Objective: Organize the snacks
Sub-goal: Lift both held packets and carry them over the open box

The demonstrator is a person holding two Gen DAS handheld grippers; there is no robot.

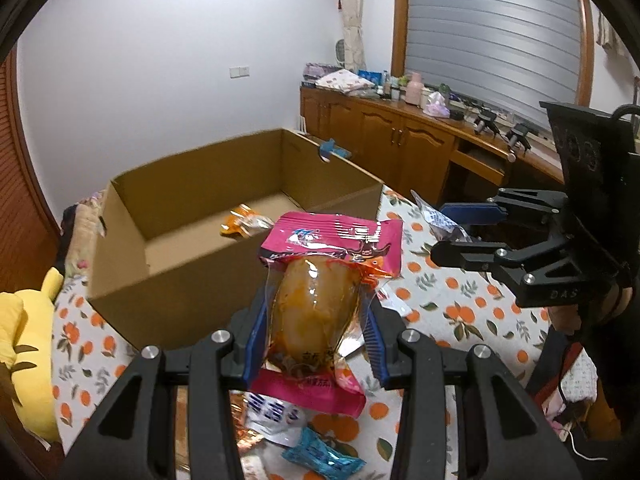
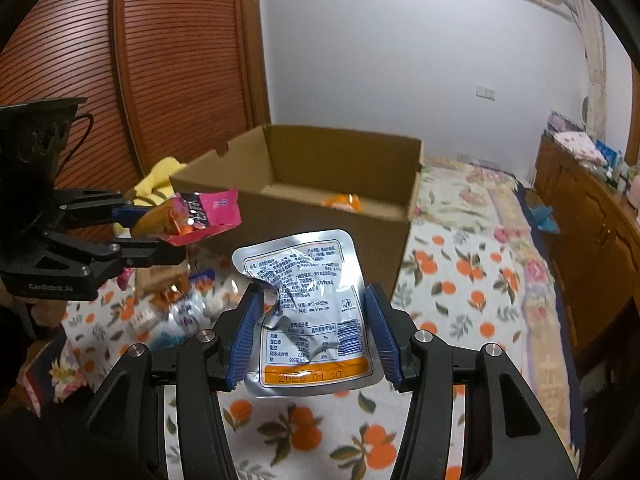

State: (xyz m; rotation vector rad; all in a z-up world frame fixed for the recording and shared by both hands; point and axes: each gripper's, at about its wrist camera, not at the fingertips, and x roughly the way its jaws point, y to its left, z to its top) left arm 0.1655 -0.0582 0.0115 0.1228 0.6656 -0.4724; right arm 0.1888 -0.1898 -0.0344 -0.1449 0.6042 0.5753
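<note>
Blurred beyond reading: loose wrappers on the orange-print bedspread (image 2: 460, 280), left of the open brown cardboard box (image 1: 132, 280). Left tongs (image 1: 316, 320) clenched on a pink-topped clear snack pouch (image 1: 320, 292), lifted before the box's near wall. Right tongs (image 2: 312, 328) part-open, gripping a crumpled silver foil packet (image 2: 308, 312), likewise raised near the box.

A pink-topped clear pouch (image 1: 316, 292) with an orange-brown snack inside is held upright between the blue pads of the left claw (image 1: 314, 332), above a bed's orange-print cloth. A crumpled silver pouch (image 2: 308, 316), printed side up with an orange date strip at its lower edge, is gripped by the right claw (image 2: 314, 332). Behind both, an open cardboard box (image 1: 120, 272) is seen on the bed, one orange packet (image 1: 242, 221) lying on its floor. More packets (image 1: 296, 436) are scattered on the cloth below.
</note>
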